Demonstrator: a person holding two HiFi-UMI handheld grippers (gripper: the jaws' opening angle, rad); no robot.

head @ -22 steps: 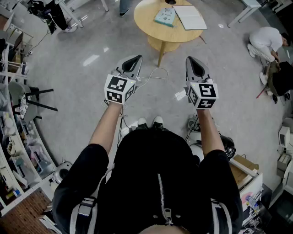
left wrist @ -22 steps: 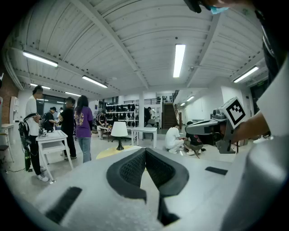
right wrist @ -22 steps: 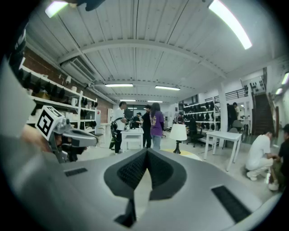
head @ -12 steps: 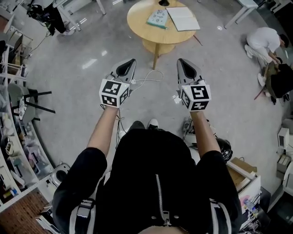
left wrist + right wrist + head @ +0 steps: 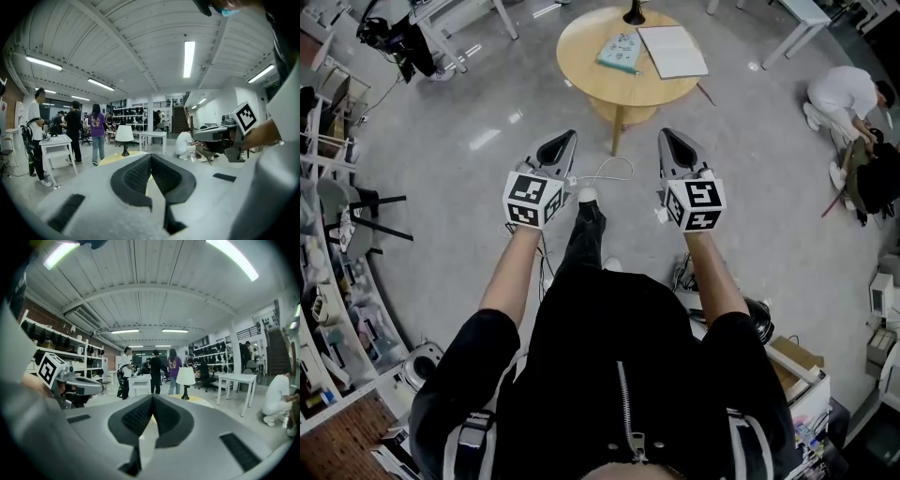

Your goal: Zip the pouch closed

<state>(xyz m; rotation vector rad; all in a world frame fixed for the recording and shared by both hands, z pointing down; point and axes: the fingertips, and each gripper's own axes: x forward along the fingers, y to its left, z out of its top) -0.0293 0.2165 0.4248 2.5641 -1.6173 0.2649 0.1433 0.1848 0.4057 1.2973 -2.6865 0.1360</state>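
A flat teal pouch lies on a round wooden table, well ahead of both grippers. In the head view my left gripper and right gripper are held side by side over the floor, pointing at the table. Both are shut, with nothing between the pads. The left gripper view shows the shut jaws of the left gripper with the table beyond and a white lamp standing on it. In the right gripper view the right gripper is shut too, with that lamp ahead.
A white open notebook lies beside the pouch. A white cable curls on the floor between the grippers. A person crouches at the right. White tables, shelving at the left and several standing people surround the area.
The round table has come nearer in the head view, and a foot has stepped out between the grippers. Both grippers stay shut and level, side by side.
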